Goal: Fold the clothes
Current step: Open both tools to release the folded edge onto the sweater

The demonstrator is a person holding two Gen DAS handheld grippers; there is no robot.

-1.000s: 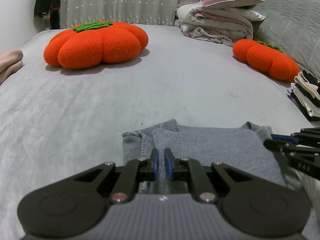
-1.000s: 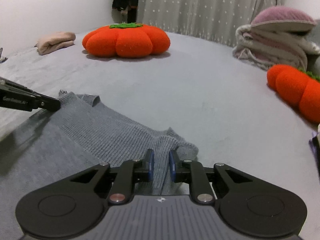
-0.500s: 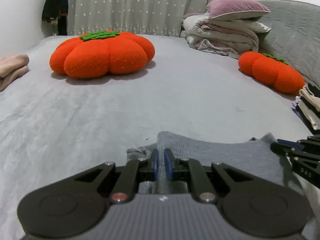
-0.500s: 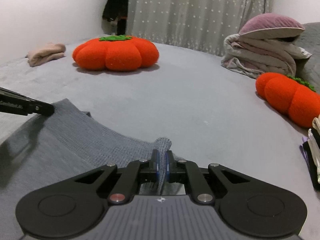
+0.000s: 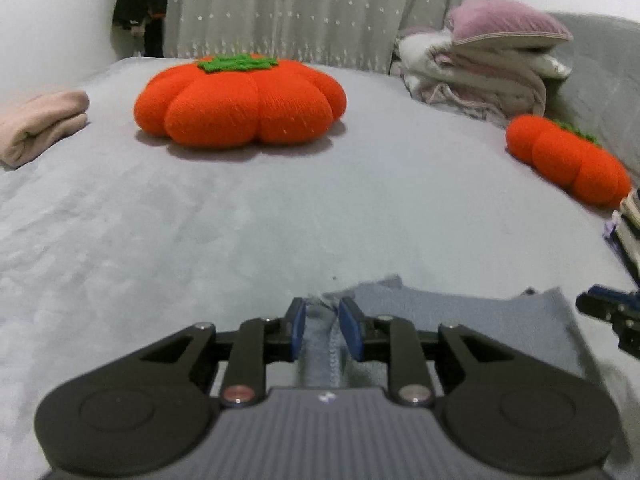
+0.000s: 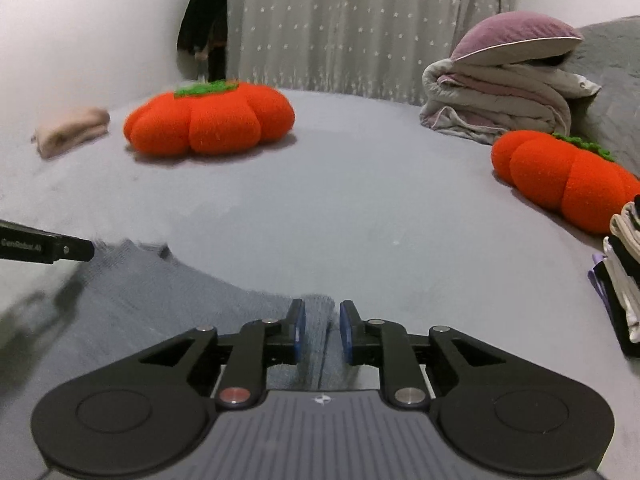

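Note:
A grey knit sweater (image 5: 460,320) lies folded on the grey bed, close to me. My left gripper (image 5: 322,316) is at its left edge; its jaws are opening, and a ridge of the knit stands loose between the blue pads (image 5: 298,330). At the right edge of the sweater (image 6: 160,300), my right gripper (image 6: 322,320) is also opening, with a fold of knit between its pads and not pressed. Each gripper shows in the other's view: the right gripper (image 5: 608,312) at the right edge, the left gripper (image 6: 76,250) at the left edge.
A large orange pumpkin cushion (image 5: 240,104) sits at the far middle of the bed (image 5: 200,220), a smaller one (image 5: 568,160) at the right. A folded beige garment (image 5: 40,124) lies far left. Piled bedding under a purple pillow (image 5: 504,28) stands behind. Folded clothes (image 6: 624,272) are stacked at the right.
Both grippers pinched the sweater's edge half a second ago; now their jaws have parted and the knit lies loose between the pads. Both views have lifted slightly.

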